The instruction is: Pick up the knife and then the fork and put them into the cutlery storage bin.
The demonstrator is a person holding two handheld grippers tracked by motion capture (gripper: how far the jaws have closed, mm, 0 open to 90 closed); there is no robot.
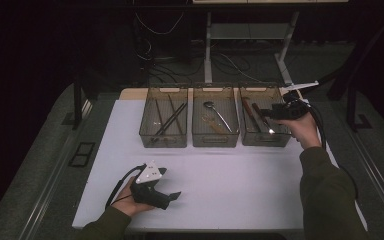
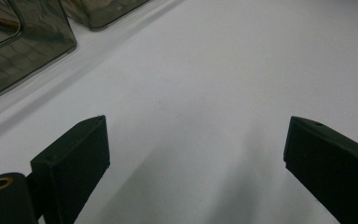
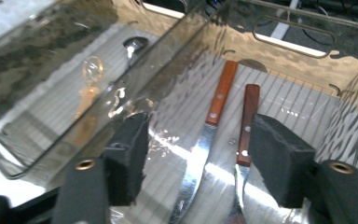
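Observation:
Two knives with wooden handles (image 3: pixel 221 93) (image 3: pixel 249 119) lie side by side in the right clear bin (image 1: pixel 265 139). My right gripper (image 3: pixel 204 140) hovers over that bin, open, its black pads (image 3: pixel 130 154) either side of the blades and touching neither. The high view shows this right gripper (image 1: pixel 272 114) reaching into the bin from the right. My left gripper (image 1: pixel 171 183) rests low at the front left of the white table (image 1: pixel 230 185). In its own view the left gripper (image 2: pixel 196 140) stands wide open above bare table.
Three clear bins stand in a row at the back. The middle bin (image 1: pixel 215 137) holds a metal spoon (image 1: pixel 211 106) and an amber spoon (image 3: pixel 92 70). The left bin (image 1: pixel 163 137) holds long dark utensils. Cables and desk legs lie beyond the table.

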